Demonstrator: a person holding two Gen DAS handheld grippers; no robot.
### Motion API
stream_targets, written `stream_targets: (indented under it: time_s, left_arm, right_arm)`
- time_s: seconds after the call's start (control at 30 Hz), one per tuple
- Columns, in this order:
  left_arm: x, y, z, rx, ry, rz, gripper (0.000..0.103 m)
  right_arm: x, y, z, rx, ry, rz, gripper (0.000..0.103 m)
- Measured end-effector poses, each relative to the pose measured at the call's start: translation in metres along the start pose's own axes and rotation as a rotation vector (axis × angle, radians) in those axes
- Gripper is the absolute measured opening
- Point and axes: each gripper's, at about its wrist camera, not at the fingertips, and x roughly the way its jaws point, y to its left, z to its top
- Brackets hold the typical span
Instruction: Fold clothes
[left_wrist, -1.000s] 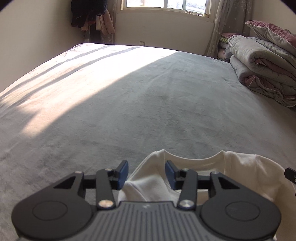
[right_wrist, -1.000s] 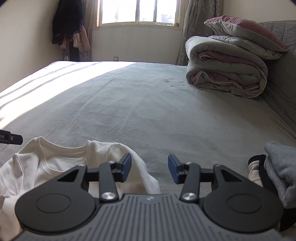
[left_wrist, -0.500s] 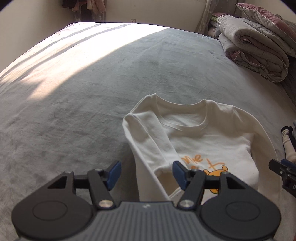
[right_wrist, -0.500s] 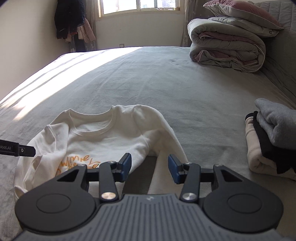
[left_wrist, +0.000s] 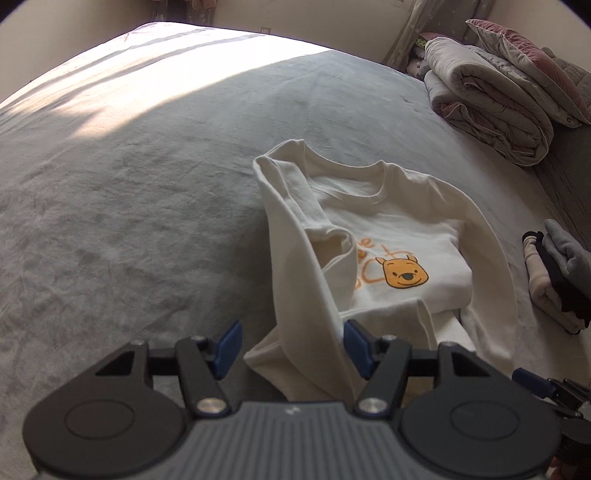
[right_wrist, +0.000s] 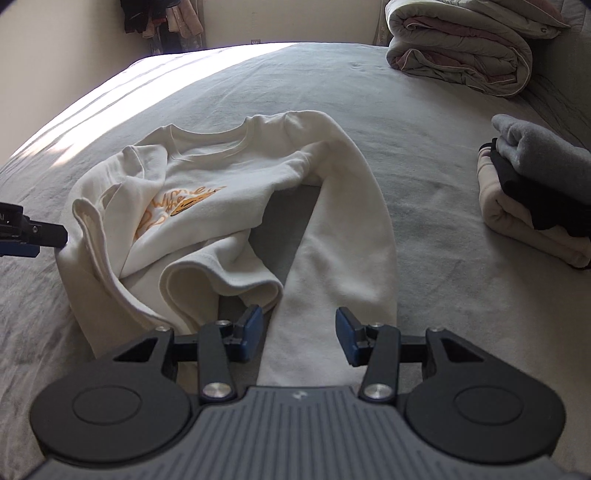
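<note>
Sweatshirt: a cream sweatshirt (left_wrist: 388, 221) lies on the grey bed cover (left_wrist: 129, 184), right of the bed's middle, neckline toward the far wall, hem toward the cameras; its long axis runs near to far.
Sleeves: the left sleeve (left_wrist: 295, 258) is folded in over the chest; the right sleeve (right_wrist: 343, 221) trails straight back toward the right gripper.
Left gripper: the left gripper (left_wrist: 290, 349) has its blue pads spread apart, with the sweatshirt's near left edge lying between them; no grip shows.
Right gripper: the right gripper (right_wrist: 299, 334) is likewise spread, with the right sleeve's cuff end between its fingers, unclamped.
Left view only: the bear-face print (left_wrist: 404, 273) shows square-on here.
Right view only: the lower hem bunched into a loose fold (right_wrist: 221, 280).
Edges: a stack of folded clothes (right_wrist: 535, 192) sits well apart on the right; rolled quilts (right_wrist: 461, 48) at the far right corner.
Open room: bare cover stretches left of the sweatshirt and beyond its neckline.
</note>
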Motion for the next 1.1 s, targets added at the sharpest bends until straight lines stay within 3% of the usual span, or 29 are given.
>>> stream_targets:
  time_s: [0.17, 0.37, 0.53, 0.7, 0.73, 0.77, 0.9, 0.97, 1.03, 1.1]
  left_arm:
    - [-0.014, 0.001, -0.03, -0.003, 0.012, -0.05, 0.063]
    - [-0.005, 0.004, -0.057, 0.008, 0.008, -0.059, 0.063]
    - [0.0, 0.015, -0.074, -0.045, -0.038, -0.185, 0.063]
    - [0.007, -0.002, -0.081, -0.021, 0.015, -0.319, 0.061]
    - [0.009, -0.006, -0.084, -0.012, 0.017, -0.339, 0.058]
    - [0.014, -0.013, -0.088, 0.008, 0.026, -0.352, 0.048]
    - [0.032, -0.031, -0.099, 0.054, 0.062, -0.333, 0.035]
    - [0.036, -0.035, -0.103, 0.064, 0.064, -0.322, 0.015]
    - [0.035, -0.036, -0.104, 0.078, 0.05, -0.315, 0.002]
    - [0.031, -0.033, -0.102, 0.074, 0.039, -0.317, 0.002]
  right_arm:
    - [-0.017, -0.011, -0.018, 0.054, 0.027, 0.044, 0.051]
    - [-0.022, -0.014, -0.037, 0.098, 0.013, 0.09, 0.051]
    - [-0.015, -0.011, -0.052, 0.079, 0.025, 0.117, 0.051]
    - [-0.016, -0.013, -0.054, 0.078, 0.028, 0.161, 0.051]
    - [-0.016, -0.013, -0.053, 0.075, 0.028, 0.165, 0.051]
    - [-0.015, -0.011, -0.053, 0.067, 0.03, 0.164, 0.051]
    - [-0.01, -0.003, -0.054, 0.022, 0.043, 0.151, 0.051]
    - [-0.006, 0.003, -0.058, -0.019, 0.048, 0.133, 0.051]
    - [-0.005, 0.006, -0.06, -0.056, 0.048, 0.122, 0.052]
    - [-0.005, 0.007, -0.062, -0.083, 0.045, 0.117, 0.055]
